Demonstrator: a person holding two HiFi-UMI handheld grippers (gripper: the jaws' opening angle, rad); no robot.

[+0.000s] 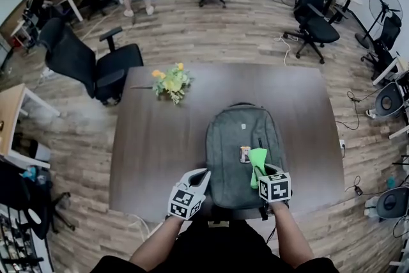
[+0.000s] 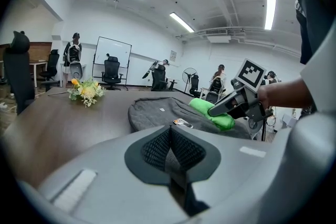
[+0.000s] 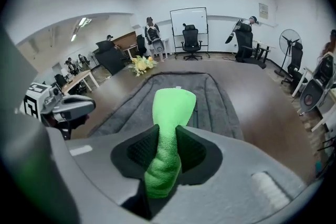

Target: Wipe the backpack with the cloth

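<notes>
Backpack [image 1: 236, 144] lay flat on the counter [image 1: 153, 150] in the head view, its inside out of sight and its near end hidden by both grippers. Left gripper view: left gripper [image 2: 169, 140] jaws stood together, empty, beside it. Right gripper view: right gripper [image 3: 167, 147] jaws clamped the green cloth [image 3: 171, 105] over the backpack

Head view steeply down on table [image 1: 160, 144]; gripper views low, close, across backpack [image 1: 233, 137] (shared by all)

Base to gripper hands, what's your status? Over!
Right gripper shut on green cloth, over grey backpack. Left gripper shut, empty, beside it. Backpack flat on table. Nothing in the way; flowers well off.
</notes>
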